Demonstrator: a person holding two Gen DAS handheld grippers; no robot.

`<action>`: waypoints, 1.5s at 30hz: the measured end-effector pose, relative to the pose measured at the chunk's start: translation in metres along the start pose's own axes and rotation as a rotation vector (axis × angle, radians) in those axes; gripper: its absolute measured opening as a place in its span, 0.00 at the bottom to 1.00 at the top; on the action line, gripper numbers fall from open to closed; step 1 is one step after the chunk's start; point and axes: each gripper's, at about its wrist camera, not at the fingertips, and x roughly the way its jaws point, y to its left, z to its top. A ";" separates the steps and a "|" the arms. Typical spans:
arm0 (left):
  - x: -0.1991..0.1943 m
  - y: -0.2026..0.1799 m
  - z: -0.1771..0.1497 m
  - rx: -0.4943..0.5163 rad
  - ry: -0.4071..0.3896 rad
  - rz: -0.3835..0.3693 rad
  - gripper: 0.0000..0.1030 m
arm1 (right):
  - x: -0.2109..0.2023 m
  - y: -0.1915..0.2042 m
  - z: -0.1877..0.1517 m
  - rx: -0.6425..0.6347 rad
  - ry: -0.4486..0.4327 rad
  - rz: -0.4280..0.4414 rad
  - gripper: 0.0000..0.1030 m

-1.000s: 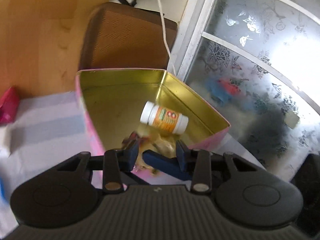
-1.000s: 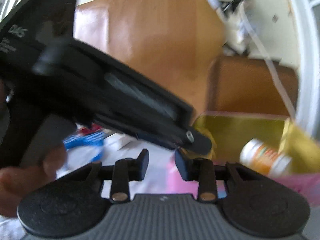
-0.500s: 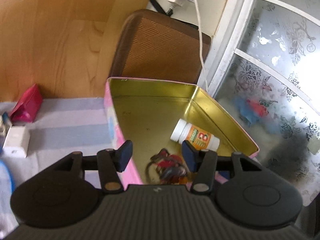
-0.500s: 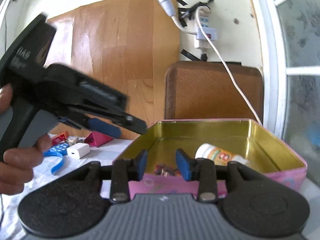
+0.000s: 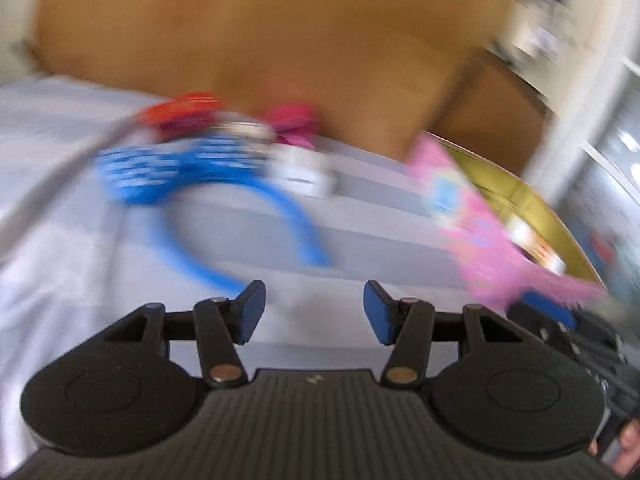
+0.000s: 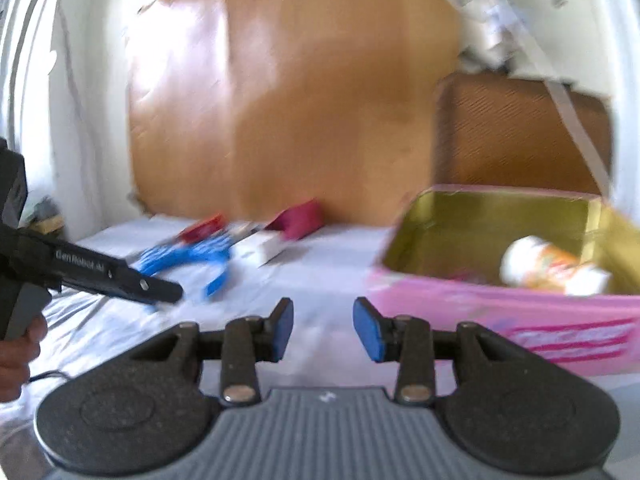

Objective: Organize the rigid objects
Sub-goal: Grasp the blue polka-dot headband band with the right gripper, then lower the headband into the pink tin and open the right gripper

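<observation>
Now, a look between picks, both views blurred.

Left gripper (image 5: 313, 312): jaws apart, nothing between the blue pads; aimed down over the pale cloth (image 5: 72, 216), short of the loose items, likely lining up for the next pick.

Right gripper (image 6: 323, 328): jaws opening, gap modest, nothing between the pads; hanging low in front of the tin's near wall, probably waiting while the other hand works.

Pink tin (image 6: 500, 312): open, gold inside, standing on the cloth at the right of both views; placed as the collecting box, so within easy reach of either hand.

White bottle (image 6: 552, 266): lying on its side inside the tin, orange label up; already sorted, by the look of it. Something dark beside it in the tin, too blurred to name.

Blue headband (image 5: 240, 200): arched on the cloth just ahead of the left gripper, open ends toward the camera; nearest loose item, so a likely next target, though only a guess.

White block (image 5: 308, 172): just behind the headband, between it and the tin; small and boxy, perhaps a charger.

Magenta piece (image 5: 296, 124): against the wooden panel (image 6: 300, 100) at the back, beside a red item (image 5: 180, 110); both unsorted.

Hand (image 6: 16, 356): seen at the left edge of the right view, wrapped round the left tool's handle.

Progress: tin part filled, several items left on the cloth.

Risk: thin, springy headband may twist out of a narrow pinch.
</observation>
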 end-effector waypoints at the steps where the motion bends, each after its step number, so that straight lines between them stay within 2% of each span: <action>1: -0.002 0.011 0.003 -0.038 -0.006 0.024 0.55 | 0.011 0.007 0.003 -0.003 0.024 0.030 0.34; 3: -0.003 0.029 0.011 -0.110 -0.014 0.061 0.55 | 0.033 0.024 0.010 -0.021 0.064 0.080 0.34; 5: 0.000 0.036 0.018 -0.137 -0.020 0.095 0.55 | 0.058 0.045 0.019 -0.032 0.103 0.112 0.34; 10: 0.027 0.035 0.029 -0.124 0.011 0.197 0.53 | 0.131 0.079 0.045 0.036 0.206 0.173 0.34; 12: 0.035 0.036 0.031 -0.091 0.003 0.246 0.49 | 0.155 0.088 0.049 0.039 0.229 0.165 0.34; 13: 0.038 0.033 0.032 -0.063 0.000 0.280 0.45 | 0.164 0.094 0.049 0.022 0.240 0.146 0.32; 14: 0.040 0.032 0.031 -0.047 -0.004 0.297 0.39 | 0.176 0.100 0.047 -0.004 0.262 0.116 0.23; 15: 0.041 0.032 0.031 -0.036 -0.010 0.302 0.33 | 0.183 0.101 0.043 -0.013 0.290 0.096 0.19; 16: 0.040 0.033 0.030 -0.028 -0.014 0.297 0.30 | 0.183 0.102 0.040 -0.016 0.270 0.077 0.13; 20: 0.026 0.041 0.020 -0.037 -0.037 0.273 0.10 | 0.157 0.101 0.029 0.026 0.271 0.094 0.12; 23: 0.014 0.037 0.004 -0.048 -0.061 0.258 0.08 | 0.121 0.108 0.013 -0.002 0.221 0.085 0.13; 28: -0.001 0.008 -0.016 0.015 -0.086 0.243 0.08 | 0.069 0.117 -0.005 -0.083 0.093 0.027 0.14; 33: -0.001 -0.027 0.009 0.065 -0.124 0.204 0.08 | 0.048 0.100 0.010 -0.059 0.000 -0.015 0.14; 39: 0.026 -0.111 0.042 0.220 -0.158 0.085 0.08 | 0.022 0.032 0.033 0.037 -0.095 -0.136 0.14; 42: 0.057 -0.162 0.051 0.268 -0.118 0.008 0.08 | 0.007 -0.013 0.040 0.072 -0.128 -0.227 0.14; 45: 0.085 -0.203 0.051 0.298 -0.072 -0.043 0.08 | -0.004 -0.065 0.043 0.122 -0.111 -0.308 0.14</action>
